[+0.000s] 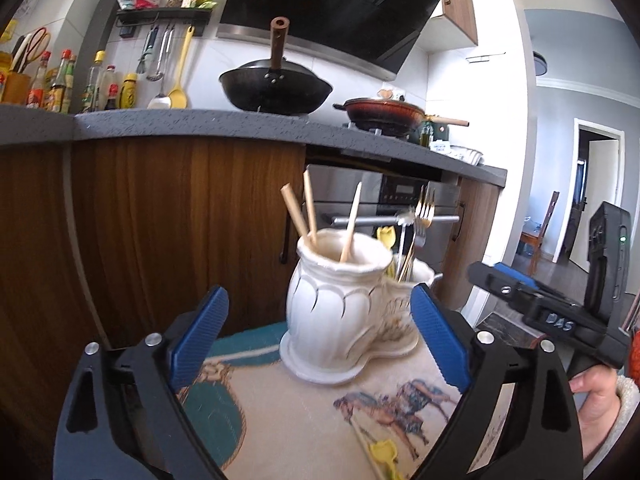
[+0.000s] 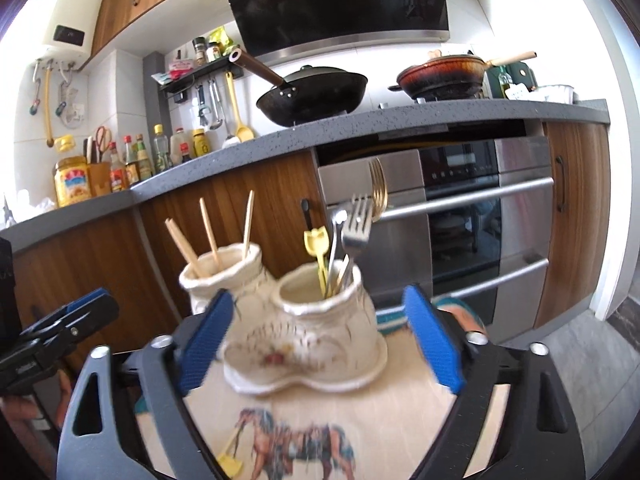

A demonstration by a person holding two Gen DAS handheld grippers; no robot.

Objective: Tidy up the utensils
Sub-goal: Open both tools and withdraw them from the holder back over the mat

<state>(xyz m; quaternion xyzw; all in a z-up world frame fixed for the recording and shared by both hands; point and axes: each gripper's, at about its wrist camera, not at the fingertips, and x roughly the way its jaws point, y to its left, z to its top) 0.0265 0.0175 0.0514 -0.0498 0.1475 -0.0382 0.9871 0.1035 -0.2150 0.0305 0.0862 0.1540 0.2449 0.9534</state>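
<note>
A white ceramic double holder [image 1: 332, 312] [image 2: 304, 344] stands on a cloth with a horse print [image 1: 280, 400] [image 2: 400, 400]. One pot holds wooden chopsticks [image 1: 304, 208] [image 2: 208, 232]. The other holds forks [image 1: 422, 216] [image 2: 360, 220] and a small yellow utensil [image 2: 318, 244]. Another yellow utensil [image 1: 384, 454] [image 2: 230, 460] lies on the cloth in front. My left gripper [image 1: 318, 296] is open just short of the chopstick pot, with nothing between its blue pads. My right gripper [image 2: 318, 298] is open before the fork pot, also empty. Each gripper shows at the edge of the other's view.
Behind the table runs a grey counter [image 1: 200, 124] over wooden cabinets, with a black wok [image 1: 276, 88], a brown pan [image 2: 440, 74] and several bottles [image 2: 132, 160]. A steel oven [image 2: 480, 208] with bar handles faces the table. A hand [image 1: 596, 392] grips the right tool.
</note>
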